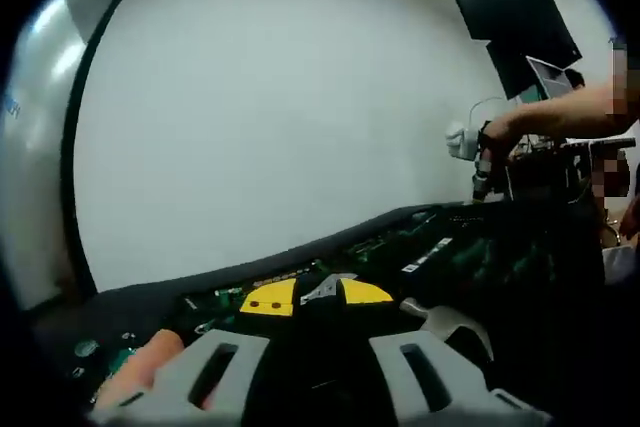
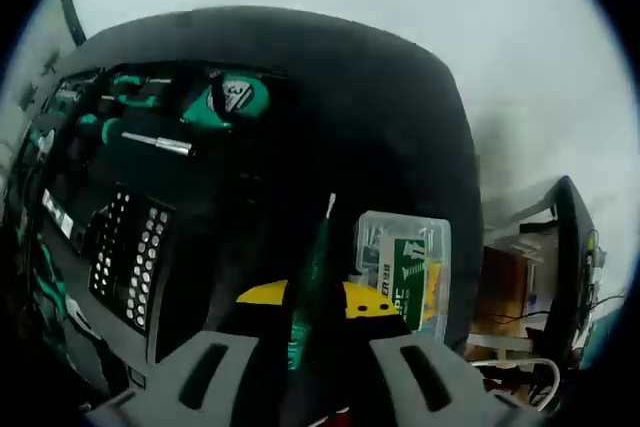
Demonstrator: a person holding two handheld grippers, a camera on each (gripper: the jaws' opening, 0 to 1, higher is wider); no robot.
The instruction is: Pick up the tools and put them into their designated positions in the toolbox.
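Right gripper view: my right gripper [image 2: 305,362] is closed on a green-handled screwdriver [image 2: 310,282] whose thin tip points away from the jaws over the black toolbox [image 2: 330,77]. Just right of the jaws lies a clear plastic box [image 2: 405,267]; far ahead to the left sit a green tape measure [image 2: 237,97] and a bit rack [image 2: 128,257]. Left gripper view: my left gripper [image 1: 315,372] stands with jaws apart, nothing between them, the toolbox edge [image 1: 440,237] ahead
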